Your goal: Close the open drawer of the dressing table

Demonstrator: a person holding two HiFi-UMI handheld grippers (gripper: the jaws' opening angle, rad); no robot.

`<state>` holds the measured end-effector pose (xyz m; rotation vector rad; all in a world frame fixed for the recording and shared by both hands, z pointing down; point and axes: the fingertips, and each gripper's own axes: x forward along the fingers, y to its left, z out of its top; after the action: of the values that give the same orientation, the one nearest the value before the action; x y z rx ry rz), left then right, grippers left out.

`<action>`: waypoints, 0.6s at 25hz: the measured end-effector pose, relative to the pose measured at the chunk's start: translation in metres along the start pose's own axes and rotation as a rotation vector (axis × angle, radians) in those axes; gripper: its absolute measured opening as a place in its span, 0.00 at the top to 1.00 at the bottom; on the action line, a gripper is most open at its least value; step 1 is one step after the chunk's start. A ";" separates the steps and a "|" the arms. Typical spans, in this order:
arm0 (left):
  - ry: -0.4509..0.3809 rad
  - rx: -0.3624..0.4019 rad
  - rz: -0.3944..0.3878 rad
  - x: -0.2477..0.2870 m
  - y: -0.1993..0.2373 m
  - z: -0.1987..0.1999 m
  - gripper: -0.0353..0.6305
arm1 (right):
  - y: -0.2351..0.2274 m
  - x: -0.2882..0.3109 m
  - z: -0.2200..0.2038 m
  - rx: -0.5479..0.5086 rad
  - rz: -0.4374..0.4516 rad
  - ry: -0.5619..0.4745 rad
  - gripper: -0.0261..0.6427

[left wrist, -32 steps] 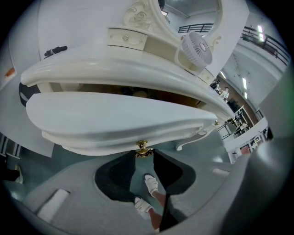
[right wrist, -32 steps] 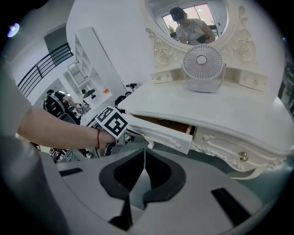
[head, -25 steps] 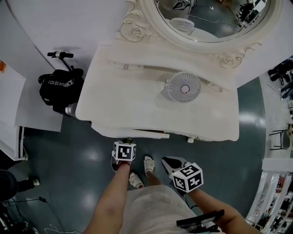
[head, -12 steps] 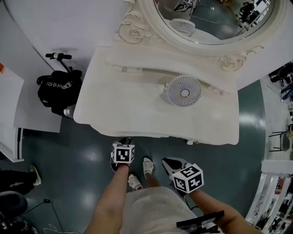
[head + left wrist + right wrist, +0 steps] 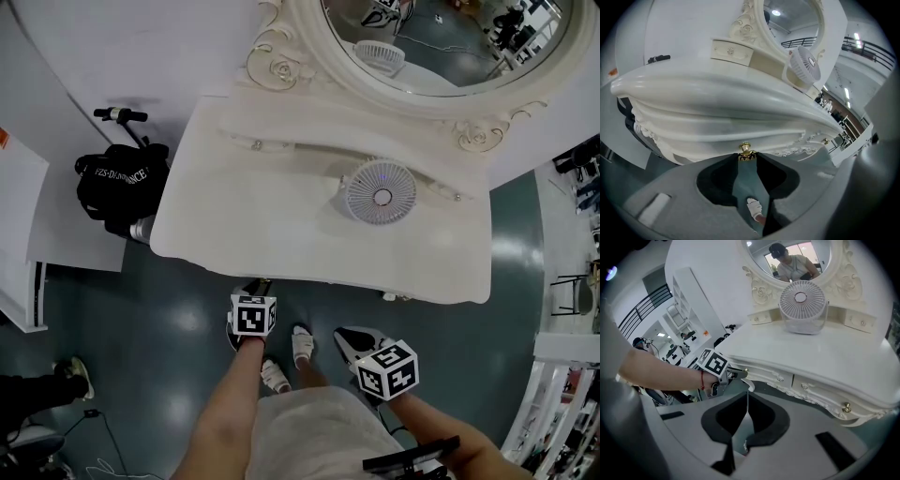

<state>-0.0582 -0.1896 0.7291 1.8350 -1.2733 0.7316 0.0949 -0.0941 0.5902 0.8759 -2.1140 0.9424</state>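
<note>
Overhang hides most of the action from above: in the head view the bowed rim of the dressing table (image 5: 281, 211) covers the drawer and the tips of both grippers, leaving only their marker cubes showing below the edge.

The left gripper (image 5: 746, 158) has its fingers drawn narrow onto a small gold knob (image 5: 746, 149), which sits right at their tips and is pinched at its base. Just beyond the tips lies the drawer (image 5: 740, 135). Its front is a smooth, white, outward-curving panel with stepped mouldings and carved scrollwork along its lower edge. Whether any gap is left between drawer and frame cannot be made out. Under the fingers, in the slot between them, a sandalled foot (image 5: 753, 207) shows on the glossy grey-green floor (image 5: 169, 319).

The right gripper (image 5: 747, 395) has its fingers pressed together with nothing between them, apart from the table front. Ahead and to the right of them a second gold knob (image 5: 845, 407) stands out from the carved front. Above them a round white fan (image 5: 800, 305) with a wire grille rests on the smooth surface. The oval mirror (image 5: 787, 258), in its scroll-carved frame, is cut off at the top.
</note>
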 end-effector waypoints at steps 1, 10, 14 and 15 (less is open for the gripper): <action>-0.003 0.001 0.000 0.001 0.000 0.002 0.75 | -0.001 0.000 0.000 0.001 -0.001 0.000 0.93; -0.028 0.015 -0.002 0.004 0.002 0.007 0.75 | -0.004 0.001 -0.001 0.008 -0.009 -0.002 0.93; -0.021 0.014 -0.008 0.003 0.002 0.006 0.75 | -0.003 0.000 -0.001 0.005 -0.010 -0.003 0.93; -0.018 0.010 -0.012 0.003 0.001 0.006 0.75 | -0.002 -0.001 -0.001 0.004 -0.010 -0.003 0.93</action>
<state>-0.0583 -0.1963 0.7288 1.8597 -1.2712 0.7173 0.0973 -0.0945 0.5909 0.8889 -2.1095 0.9408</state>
